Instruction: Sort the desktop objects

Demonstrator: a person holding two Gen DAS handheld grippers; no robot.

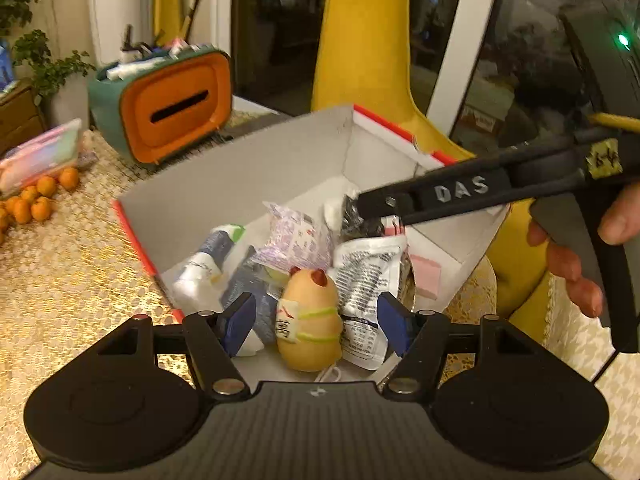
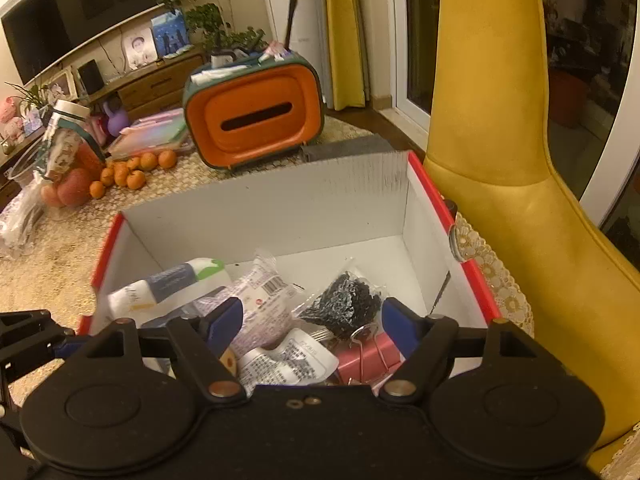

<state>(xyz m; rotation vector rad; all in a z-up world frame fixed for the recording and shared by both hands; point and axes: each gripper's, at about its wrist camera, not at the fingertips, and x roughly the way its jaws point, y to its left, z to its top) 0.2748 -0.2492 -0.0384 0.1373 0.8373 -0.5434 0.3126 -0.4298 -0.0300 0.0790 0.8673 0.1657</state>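
Observation:
A white cardboard box with a red rim [image 1: 134,236] [image 2: 424,184] stands on the table and holds small items. In it lie a tan peanut-shaped toy [image 1: 310,316], a white and blue tube [image 1: 208,260] [image 2: 168,280], a purple packet [image 1: 298,240] [image 2: 260,300], a printed white sachet [image 1: 368,276] [image 2: 288,364], a bag of black clips [image 2: 344,304] and a pink binder clip [image 2: 368,356]. My left gripper [image 1: 316,320] hangs open over the toy, its pads clear of it. My right gripper [image 2: 312,322] is open above the clip bag, holding nothing.
An orange and green tissue box [image 1: 176,108] [image 2: 256,116] stands behind the box. Mandarins [image 1: 40,200] [image 2: 132,172], a pastel pouch [image 1: 40,156] and a jar [image 2: 66,140] lie at the left. A yellow chair [image 2: 500,160] stands close on the right.

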